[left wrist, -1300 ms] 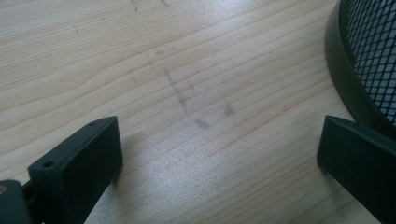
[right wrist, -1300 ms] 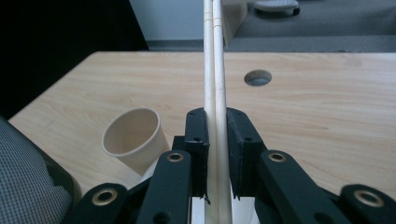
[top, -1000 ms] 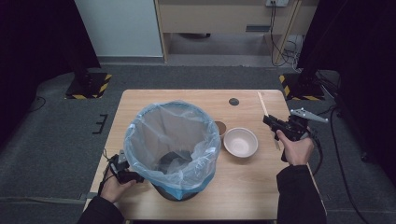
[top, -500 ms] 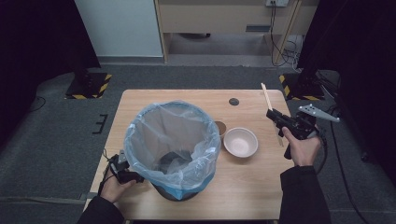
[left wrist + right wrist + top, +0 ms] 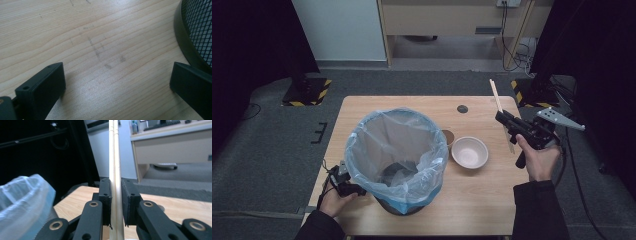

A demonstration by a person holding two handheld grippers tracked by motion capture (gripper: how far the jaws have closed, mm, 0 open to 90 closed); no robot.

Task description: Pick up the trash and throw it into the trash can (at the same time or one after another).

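Wooden chopsticks (image 5: 115,157) stand upright, pinched by right gripper (image 5: 507,121) fingers; left gripper (image 5: 117,82) fingers spread.

I see the pair of wooden chopsticks (image 5: 115,170) pinched side by side, pale and unseparated, running nearly vertical through the middle of the right gripper view. In the high view the pair (image 5: 498,97) slants at the right of the frame, above the table's far right corner.
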